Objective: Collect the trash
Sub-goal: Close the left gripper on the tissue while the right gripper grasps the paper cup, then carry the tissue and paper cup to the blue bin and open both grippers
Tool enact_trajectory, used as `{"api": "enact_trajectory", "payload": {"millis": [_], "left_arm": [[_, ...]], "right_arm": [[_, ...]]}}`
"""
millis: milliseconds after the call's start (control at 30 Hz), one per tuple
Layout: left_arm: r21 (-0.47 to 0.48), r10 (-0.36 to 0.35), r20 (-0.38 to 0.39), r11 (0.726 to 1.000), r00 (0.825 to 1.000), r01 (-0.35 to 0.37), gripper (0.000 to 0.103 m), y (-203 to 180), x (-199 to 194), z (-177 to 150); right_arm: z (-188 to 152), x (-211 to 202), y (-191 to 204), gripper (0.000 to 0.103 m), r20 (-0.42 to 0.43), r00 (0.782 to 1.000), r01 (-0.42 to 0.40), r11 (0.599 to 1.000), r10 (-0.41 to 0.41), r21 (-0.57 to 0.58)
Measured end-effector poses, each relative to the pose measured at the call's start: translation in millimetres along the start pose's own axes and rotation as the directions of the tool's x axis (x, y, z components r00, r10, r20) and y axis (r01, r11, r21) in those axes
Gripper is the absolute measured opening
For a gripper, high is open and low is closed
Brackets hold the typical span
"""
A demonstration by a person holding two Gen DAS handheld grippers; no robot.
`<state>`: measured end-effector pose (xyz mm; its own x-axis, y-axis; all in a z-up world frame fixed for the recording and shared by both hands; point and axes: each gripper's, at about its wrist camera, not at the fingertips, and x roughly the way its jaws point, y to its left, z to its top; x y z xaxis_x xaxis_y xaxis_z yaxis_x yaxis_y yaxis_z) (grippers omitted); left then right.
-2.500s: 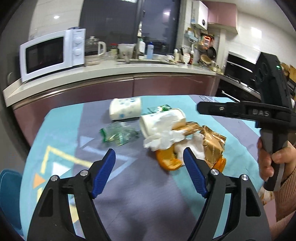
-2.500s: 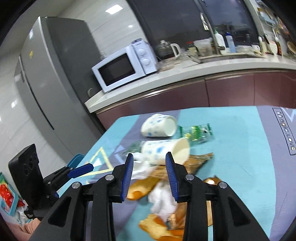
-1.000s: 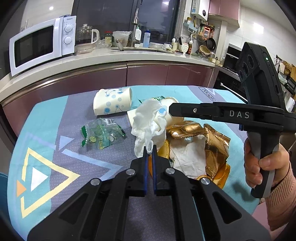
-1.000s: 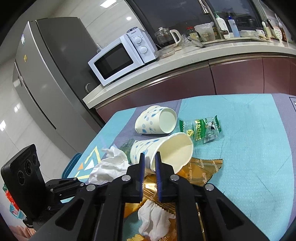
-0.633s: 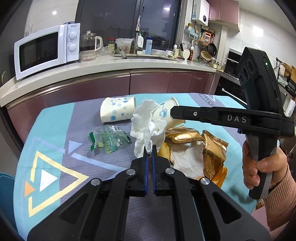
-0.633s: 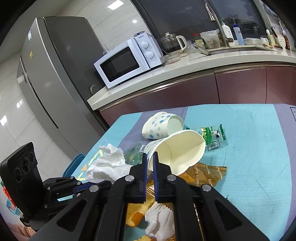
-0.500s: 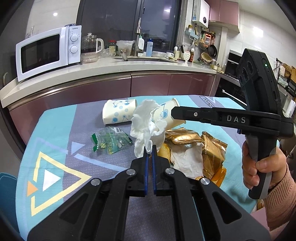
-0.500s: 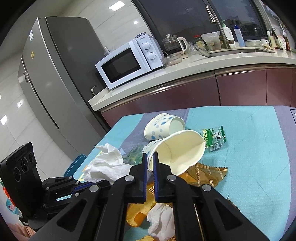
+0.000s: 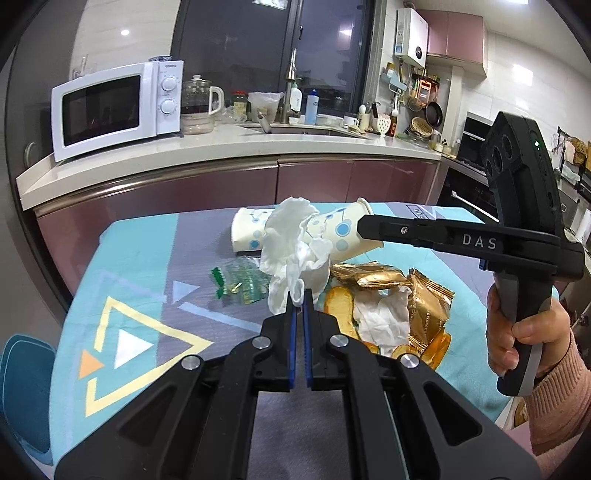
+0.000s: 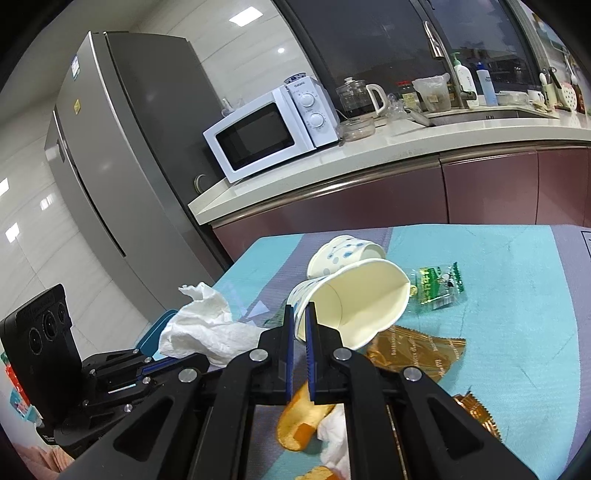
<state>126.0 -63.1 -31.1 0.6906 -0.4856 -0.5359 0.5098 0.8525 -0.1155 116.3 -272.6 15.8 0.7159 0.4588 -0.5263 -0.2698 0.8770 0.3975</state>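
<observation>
the left gripper (image 9: 299,295) pinches a tissue (image 9: 291,247); the right gripper (image 10: 300,314) pinches a paper cup (image 10: 354,299) by its rim. both hang above the table (image 9: 147,258). next, probably stuffing tissue into cup.

Both my feeds are evenly bright, lit by recessed ceiling lights (image 10: 248,16) overhead that glare as small white spots. Dark windows (image 9: 236,48) behind show night outside. Fisheye bending curves the counter edge (image 9: 221,158), with black vignette corners. The fridge (image 10: 110,166) carries soft sheen. Focus is sharp throughout; shadows under each tool are faint.
</observation>
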Motion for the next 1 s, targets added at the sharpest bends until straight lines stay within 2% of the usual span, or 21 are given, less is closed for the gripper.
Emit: {"api": "enact_trajectory", "payload": {"millis": [1000], "left_arm": [[-0.080,0.144,0.022,0.987,0.989,-0.141,0.004,63,-78,-34]], "right_arm": [[-9,20,60,0.005,-0.043,0.993,-0.110,0.992,0.108,-0.059]]}}
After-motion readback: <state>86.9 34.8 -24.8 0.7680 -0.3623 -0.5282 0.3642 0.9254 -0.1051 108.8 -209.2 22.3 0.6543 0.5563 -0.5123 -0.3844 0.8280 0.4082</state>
